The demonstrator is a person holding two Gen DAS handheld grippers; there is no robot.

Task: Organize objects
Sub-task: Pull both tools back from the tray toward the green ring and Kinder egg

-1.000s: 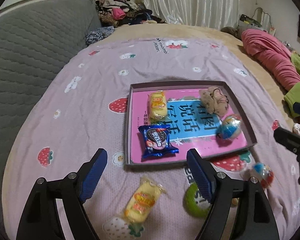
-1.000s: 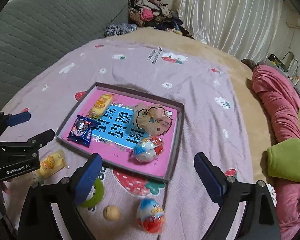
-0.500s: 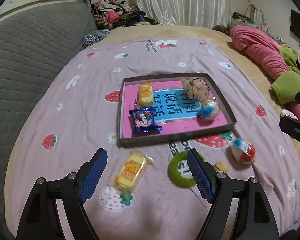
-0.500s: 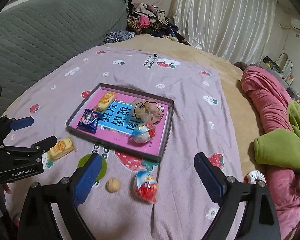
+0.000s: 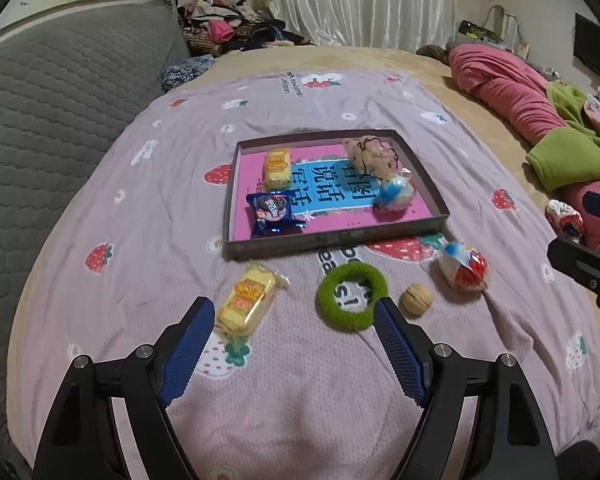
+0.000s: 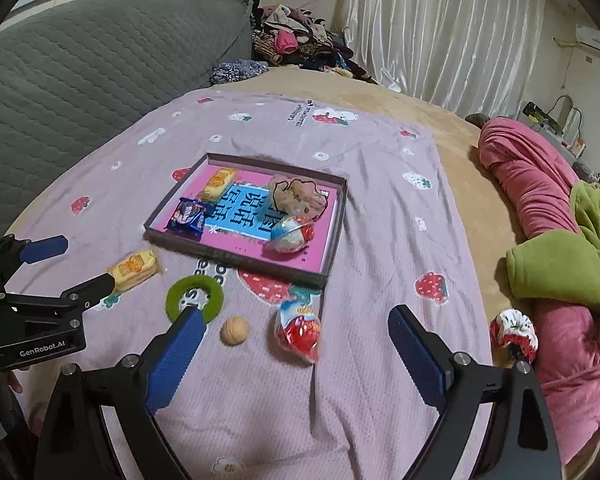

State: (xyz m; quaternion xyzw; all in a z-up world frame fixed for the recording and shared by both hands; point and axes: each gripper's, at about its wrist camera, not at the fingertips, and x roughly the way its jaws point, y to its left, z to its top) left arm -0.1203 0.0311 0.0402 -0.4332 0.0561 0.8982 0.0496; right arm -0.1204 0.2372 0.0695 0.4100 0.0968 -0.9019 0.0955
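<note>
A shallow pink box [image 5: 434,190] [image 6: 334,240] lies on the purple strawberry blanket. Inside it are a yellow cake packet [image 5: 277,166], a blue cookie packet [image 5: 274,213] [image 6: 188,216], a beige scrunchie [image 5: 370,156] [image 6: 298,196] and a foil egg [image 5: 394,195] [image 6: 290,233]. In front of the box lie a second yellow cake packet [image 5: 247,299] [image 6: 134,269], a green ring [image 5: 351,296] [image 6: 194,294], a walnut [image 5: 416,299] [image 6: 234,330] and a second foil egg [image 5: 463,266] [image 6: 298,330]. My left gripper [image 5: 290,346] and right gripper [image 6: 294,354] hover open and empty, short of these loose items.
A grey quilted headboard [image 5: 60,92] runs along the left. Pink and green bedding [image 6: 560,248] is heaped at the right, with a small red and white scrunchie [image 6: 514,334] beside it. A clothes pile [image 5: 228,32] and white curtains stand at the back.
Both grippers have pulled back from the box. The loose items in front of it now show fully, and the box looks smaller and farther away. Both stay open.
</note>
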